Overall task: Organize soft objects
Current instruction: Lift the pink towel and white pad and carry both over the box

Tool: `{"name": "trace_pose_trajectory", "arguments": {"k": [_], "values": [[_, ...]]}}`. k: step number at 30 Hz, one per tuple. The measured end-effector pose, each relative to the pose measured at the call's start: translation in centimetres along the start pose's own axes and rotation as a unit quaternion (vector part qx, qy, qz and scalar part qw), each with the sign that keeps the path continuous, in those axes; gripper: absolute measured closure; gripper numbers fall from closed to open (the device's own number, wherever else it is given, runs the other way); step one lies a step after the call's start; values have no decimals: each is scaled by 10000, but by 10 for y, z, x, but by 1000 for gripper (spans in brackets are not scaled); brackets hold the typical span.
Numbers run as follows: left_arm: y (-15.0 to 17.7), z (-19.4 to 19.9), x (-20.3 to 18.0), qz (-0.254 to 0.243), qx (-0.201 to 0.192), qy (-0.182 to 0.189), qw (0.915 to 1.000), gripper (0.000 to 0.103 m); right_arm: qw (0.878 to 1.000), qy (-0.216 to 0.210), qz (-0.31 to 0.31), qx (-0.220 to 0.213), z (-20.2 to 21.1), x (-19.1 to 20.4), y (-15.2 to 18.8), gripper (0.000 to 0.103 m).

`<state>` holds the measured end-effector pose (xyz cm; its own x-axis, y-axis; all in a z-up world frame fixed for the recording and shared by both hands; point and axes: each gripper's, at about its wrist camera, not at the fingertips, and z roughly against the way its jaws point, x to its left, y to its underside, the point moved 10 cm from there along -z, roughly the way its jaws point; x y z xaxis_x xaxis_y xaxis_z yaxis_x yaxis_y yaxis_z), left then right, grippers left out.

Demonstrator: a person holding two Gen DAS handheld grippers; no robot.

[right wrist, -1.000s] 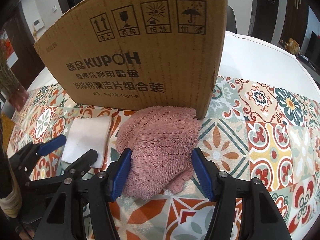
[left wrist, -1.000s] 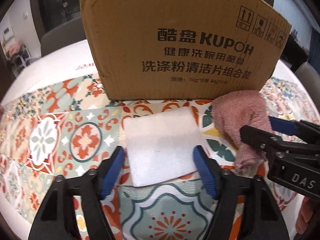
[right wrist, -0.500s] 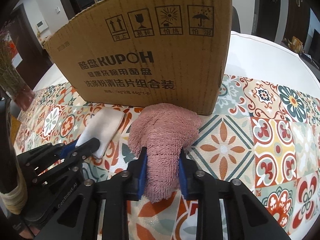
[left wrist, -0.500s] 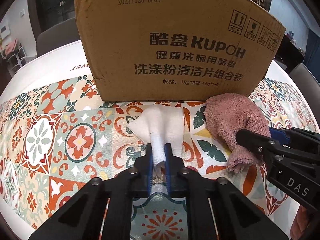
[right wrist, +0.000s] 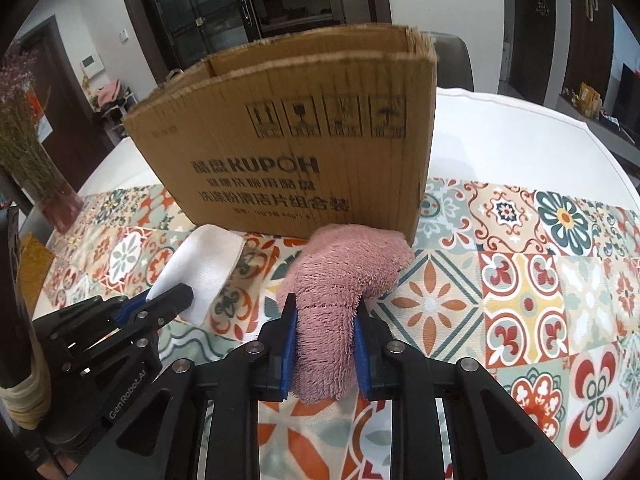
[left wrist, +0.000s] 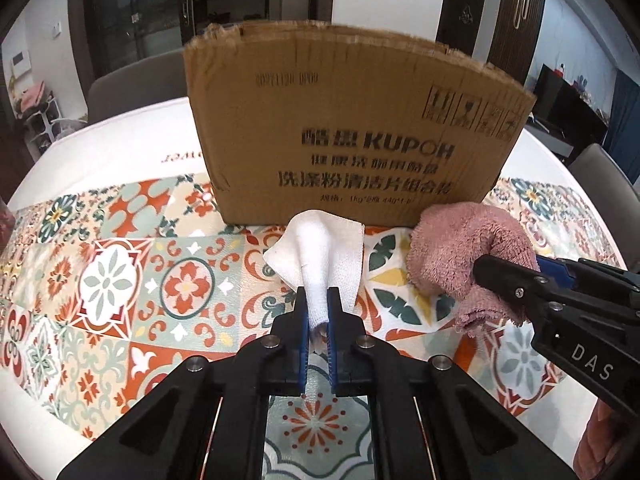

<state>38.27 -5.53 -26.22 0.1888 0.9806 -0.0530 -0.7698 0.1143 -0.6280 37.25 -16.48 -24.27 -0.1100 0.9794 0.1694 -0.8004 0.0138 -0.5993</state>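
My left gripper [left wrist: 317, 300] is shut on a white cloth [left wrist: 320, 252], pinching its near edge and lifting it off the tiled mat; it also shows in the right wrist view [right wrist: 200, 268]. My right gripper [right wrist: 325, 312] is shut on a fluffy pink towel [right wrist: 344, 276], which bunches between the blue pads and hangs lifted in front of the cardboard box [right wrist: 300, 152]. In the left wrist view the pink towel [left wrist: 464, 248] sits at the right with the right gripper [left wrist: 516, 280] on it. The open-topped box [left wrist: 352, 128] stands just behind both cloths.
A patterned tile mat [right wrist: 520, 272] covers the white table [right wrist: 520, 136]. A vase of dried flowers [right wrist: 44, 184] stands at the far left. Chairs [left wrist: 128, 88] and dark cabinets stand beyond the table.
Both grippers closed on their cloths, then rose and drew back, lifting the white cloth and the pink towel; the box top has come into view.
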Motion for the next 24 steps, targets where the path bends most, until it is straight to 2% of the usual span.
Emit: {"name": "trace_pose_trajectory", "arguments": {"k": [12, 24], "values": [[-27, 56, -4, 4, -509, 40, 9987, 94, 9987, -118, -22, -496, 52, 9, -21, 78], [-52, 107, -9, -129, -1069, -72, 9942, 94, 9941, -103, 41, -1081, 109, 16, -41, 78]]}}
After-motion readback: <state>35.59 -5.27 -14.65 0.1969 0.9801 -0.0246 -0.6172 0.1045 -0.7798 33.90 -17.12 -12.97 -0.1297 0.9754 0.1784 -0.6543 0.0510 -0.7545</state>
